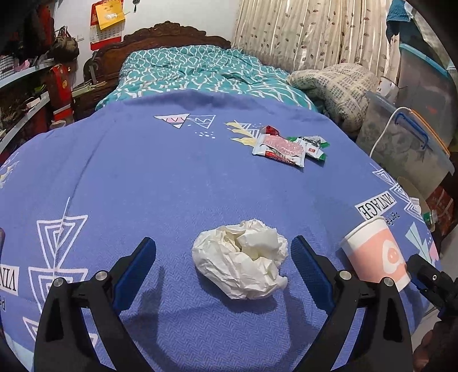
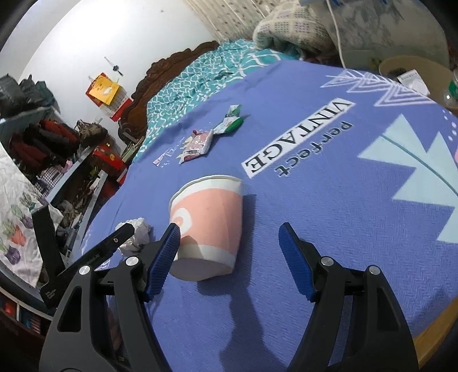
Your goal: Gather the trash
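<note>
Crumpled tissue (image 1: 240, 259) lies between the spread left hand-held gripper (image 1: 223, 251); paper cup (image 2: 207, 221) beside the parted right hand-held gripper (image 2: 229, 239).

A small, crowded bedroom with a bed along a white wall.

A blue bedspread (image 1: 143, 171) printed with white triangles and the word VINTAGE covers the near part of the bed, with a teal patterned quilt (image 1: 194, 74) beyond it, up against a carved dark wooden headboard (image 1: 169, 31). A red and yellow calendar (image 1: 107, 23) hangs on the white wall (image 2: 114, 31) above. Beige curtains with a leaf print (image 1: 309, 28) hang behind the bed, and a folded cream blanket (image 1: 337, 85) lies beside them. Cluttered shelves (image 1: 25, 94) stand on one side, and clear plastic storage boxes (image 1: 400, 143) are stacked on the other.
</note>
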